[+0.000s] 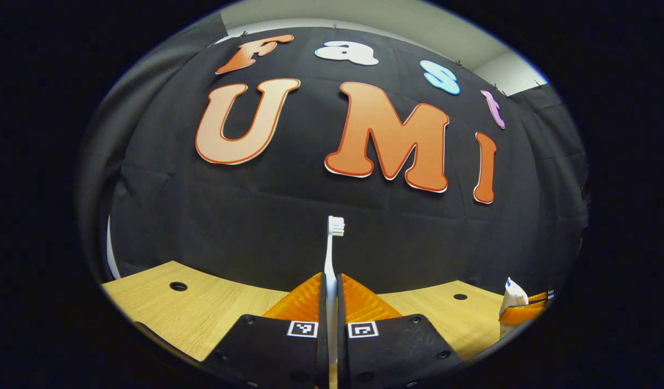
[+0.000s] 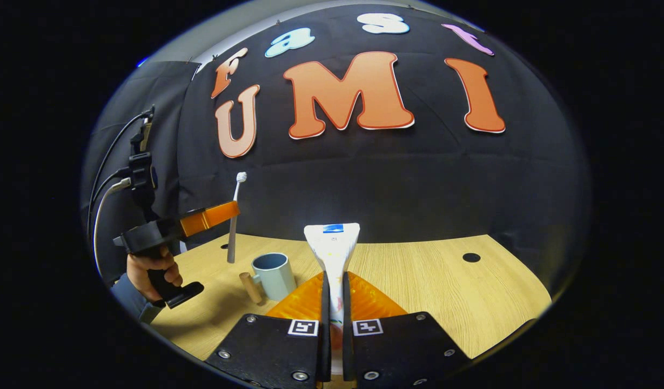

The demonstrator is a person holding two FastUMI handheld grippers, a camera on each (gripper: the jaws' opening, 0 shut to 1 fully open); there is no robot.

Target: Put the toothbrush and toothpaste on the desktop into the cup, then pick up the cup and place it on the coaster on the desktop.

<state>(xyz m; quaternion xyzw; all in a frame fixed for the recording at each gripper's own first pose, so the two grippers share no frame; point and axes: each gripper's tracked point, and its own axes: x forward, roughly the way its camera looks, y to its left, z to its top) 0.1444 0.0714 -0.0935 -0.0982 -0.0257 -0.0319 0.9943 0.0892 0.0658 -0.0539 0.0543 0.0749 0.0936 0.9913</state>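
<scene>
In the left gripper view, the left tool (image 1: 332, 302) is clenched on the toothbrush (image 1: 332, 254), whose handle runs up between the two fingers with the bristle head standing upright above them, clear of the bench (image 1: 202, 308). At the right edge of that view the toothpaste (image 1: 512, 296) shows, held in the other tool.

In the right gripper view, the right tool (image 2: 334, 294) is clenched on the toothpaste (image 2: 333, 248): the tube stands upright between the fingers, its flat crimped end on top. The cup (image 2: 272, 274) stands on the bench (image 2: 445, 292) to the left of the toothpaste and a little beyond the tool's fingers, its wooden handle pointing left. Left of the cup and above it, the left tool (image 2: 223, 213), gripped by a hand (image 2: 151, 270), holds the toothbrush (image 2: 235, 216) upright, the handle's lower end hanging beside the cup, apart from it.
</scene>
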